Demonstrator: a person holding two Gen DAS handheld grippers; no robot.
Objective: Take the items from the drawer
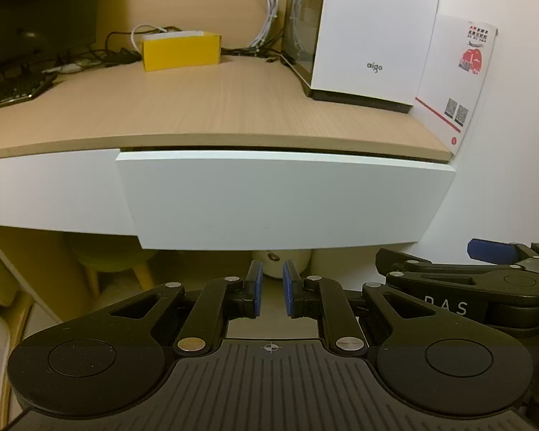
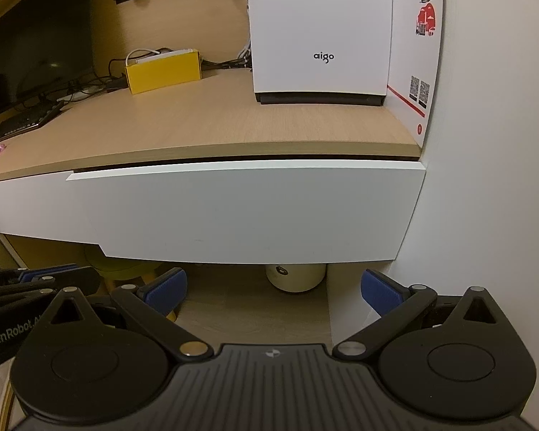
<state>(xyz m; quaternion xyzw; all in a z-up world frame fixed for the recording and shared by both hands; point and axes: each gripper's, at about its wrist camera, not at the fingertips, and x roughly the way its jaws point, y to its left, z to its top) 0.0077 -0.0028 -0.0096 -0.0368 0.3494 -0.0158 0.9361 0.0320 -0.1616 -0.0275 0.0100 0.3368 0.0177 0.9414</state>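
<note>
Facing both fingers [image 1: 258,289] from above: white drawer [image 2: 240,212] (barely ajar).

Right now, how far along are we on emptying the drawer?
Barely started. The white drawer sits only slightly proud of its neighbour, its inside out of sight, and nothing has come out. Neither tool holds anything: left tool shut, right tool open below the front. Left: pull it open, take items.

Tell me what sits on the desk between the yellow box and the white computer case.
Only a tangle of cables at the back; the desktop is otherwise bare between yellow box and case, in both wrist views.
</note>
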